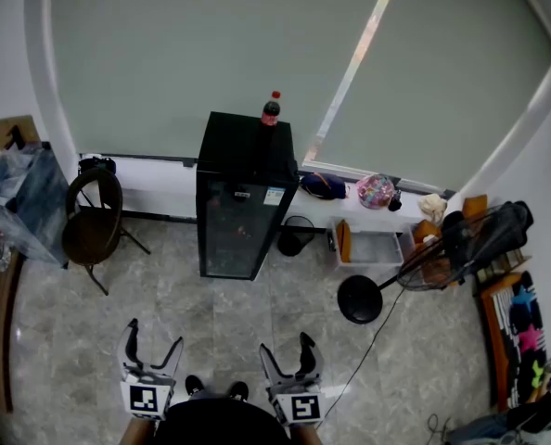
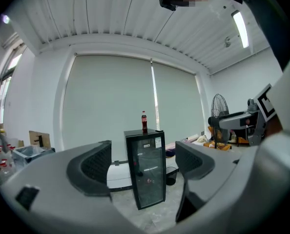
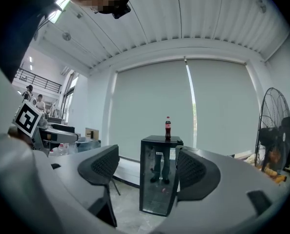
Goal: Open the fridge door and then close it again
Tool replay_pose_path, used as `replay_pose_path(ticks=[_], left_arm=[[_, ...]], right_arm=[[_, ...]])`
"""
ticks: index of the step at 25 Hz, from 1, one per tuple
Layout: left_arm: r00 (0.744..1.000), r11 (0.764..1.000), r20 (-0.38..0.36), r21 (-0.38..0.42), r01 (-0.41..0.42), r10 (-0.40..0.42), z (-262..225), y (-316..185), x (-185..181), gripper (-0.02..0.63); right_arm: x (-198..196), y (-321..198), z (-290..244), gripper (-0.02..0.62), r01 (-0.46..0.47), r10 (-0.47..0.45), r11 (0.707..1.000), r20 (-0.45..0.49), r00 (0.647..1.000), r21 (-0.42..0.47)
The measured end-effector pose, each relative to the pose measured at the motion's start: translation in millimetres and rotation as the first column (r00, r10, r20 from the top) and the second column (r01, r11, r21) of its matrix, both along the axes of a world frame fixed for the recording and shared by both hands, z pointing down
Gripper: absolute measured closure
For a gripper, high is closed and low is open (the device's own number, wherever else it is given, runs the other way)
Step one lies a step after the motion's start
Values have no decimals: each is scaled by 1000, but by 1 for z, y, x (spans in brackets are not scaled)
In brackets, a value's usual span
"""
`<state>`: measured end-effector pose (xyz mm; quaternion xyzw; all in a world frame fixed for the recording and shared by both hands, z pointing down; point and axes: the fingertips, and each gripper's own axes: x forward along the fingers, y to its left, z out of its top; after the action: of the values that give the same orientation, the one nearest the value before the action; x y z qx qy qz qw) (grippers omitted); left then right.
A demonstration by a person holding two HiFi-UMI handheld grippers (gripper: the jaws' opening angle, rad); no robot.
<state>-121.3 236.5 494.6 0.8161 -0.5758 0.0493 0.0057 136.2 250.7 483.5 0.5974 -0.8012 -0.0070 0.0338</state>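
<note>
Fridge [image 1: 243,207]: door closed, bottle [image 1: 271,109] on top.
Left hand-held gripper [image 1: 154,339]: jaws apart, empty, far from fridge.
Right hand-held gripper [image 1: 286,346]: same.

- Open tiled floor [image 1: 222,309] stretches from the left gripper [image 1: 154,337] and right gripper [image 1: 286,345] to the glass front of the black fridge [image 1: 243,202].
- A dark chair [image 1: 94,221] stands left of the fridge, with a strip of floor between them.
- A small black bin [image 1: 296,235] sits just beside the fridge's right side.
- Further right, a floor fan [image 1: 442,248] leans over its round base [image 1: 359,299], and its cable [image 1: 373,341] trails across the floor.
- A bottle [image 1: 271,109] stands upright on the fridge top.
</note>
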Motion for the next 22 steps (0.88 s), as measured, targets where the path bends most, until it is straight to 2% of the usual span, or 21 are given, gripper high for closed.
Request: replay_pose_path(ticks=[5,10,15,22], left_arm=[[1000,1000,7,-9,-13,13,1,-2,-2,158],[1000,999,-2,-30,-20,20,2,-3,-9,153],[998,998,28,-19,-62,62,8,-5,-17,147],[994,995,21,-17,-102,103,14,-10,-37,143]], right_arm=[[-6,-1,1,198,7,-7,1000,0,1000,-9],[-10,-1,-1,196,-9,9,1000,-18,1000,-14],[-17,2,2,195,-36,35,999,-31,999,-17],[-45,3,1,195,-40,41,999,-47,998,5]])
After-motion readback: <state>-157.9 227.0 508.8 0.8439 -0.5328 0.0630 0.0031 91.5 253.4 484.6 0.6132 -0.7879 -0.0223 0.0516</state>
